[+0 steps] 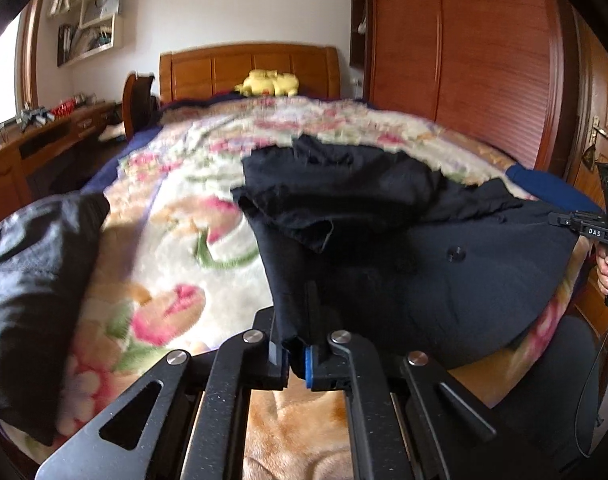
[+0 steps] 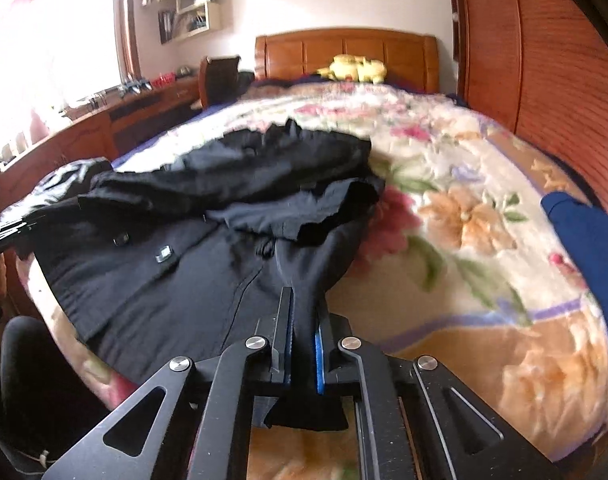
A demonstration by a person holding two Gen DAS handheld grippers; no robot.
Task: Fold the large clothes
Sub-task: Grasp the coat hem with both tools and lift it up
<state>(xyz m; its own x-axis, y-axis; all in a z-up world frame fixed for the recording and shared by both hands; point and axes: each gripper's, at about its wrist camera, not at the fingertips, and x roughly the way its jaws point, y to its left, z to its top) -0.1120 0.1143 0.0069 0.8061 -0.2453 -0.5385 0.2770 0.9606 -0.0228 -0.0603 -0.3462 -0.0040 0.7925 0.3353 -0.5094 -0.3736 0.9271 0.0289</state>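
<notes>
A black coat point(image 1: 424, 272) lies spread on the bed's floral blanket point(image 1: 164, 240), its sleeves folded across the upper part and its buttons showing. My left gripper point(image 1: 294, 334) is shut on the coat's left hem corner, with cloth pinched between the blue pads and lifted off the blanket. In the right wrist view my right gripper point(image 2: 304, 322) is shut on the other hem corner of the coat point(image 2: 164, 292), and cloth hangs down behind its jaws. The right gripper point(image 1: 602, 228) also shows at the far right of the left wrist view, held by a hand.
A second dark garment point(image 1: 44, 272) lies on the bed's left side and a blue one point(image 2: 584, 264) on its right. A yellow plush toy point(image 1: 268, 82) sits by the wooden headboard. A wardrobe point(image 1: 484, 60) stands on the right, a desk point(image 2: 144, 108) on the left.
</notes>
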